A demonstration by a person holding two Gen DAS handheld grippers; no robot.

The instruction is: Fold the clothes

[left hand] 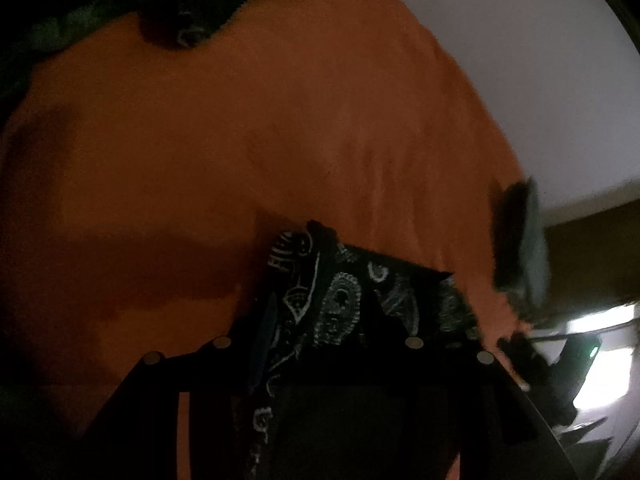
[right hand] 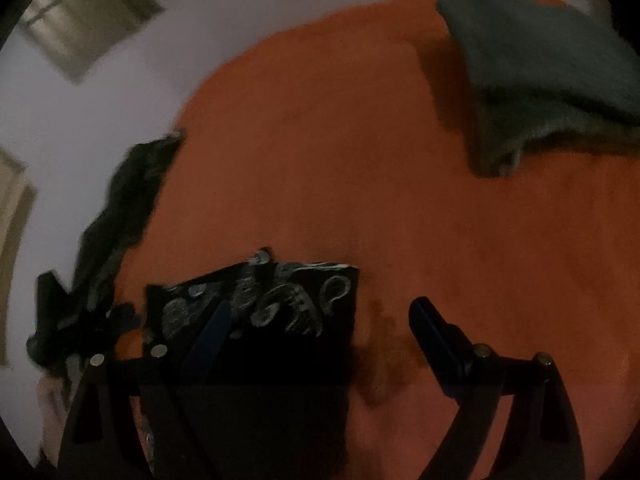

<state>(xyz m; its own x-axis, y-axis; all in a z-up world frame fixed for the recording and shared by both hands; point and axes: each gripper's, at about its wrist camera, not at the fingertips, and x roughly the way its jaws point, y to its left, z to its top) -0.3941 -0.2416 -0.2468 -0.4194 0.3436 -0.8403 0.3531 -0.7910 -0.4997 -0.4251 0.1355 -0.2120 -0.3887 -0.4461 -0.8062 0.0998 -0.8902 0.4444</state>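
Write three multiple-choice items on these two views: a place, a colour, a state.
1. Where does the grey-green cloth lie?
A. on the orange surface
B. in a basket
C. on the floor
2. What ground colour has the patterned cloth?
A. red
B. black
C. yellow
3. How does the right gripper stand?
A. shut
B. open wide
C. out of view
Answers: 1 A, it rests on the orange, far from the fingers; 2 B, pale paisley on black; 3 B, its fingers stand far apart, one over bare orange.
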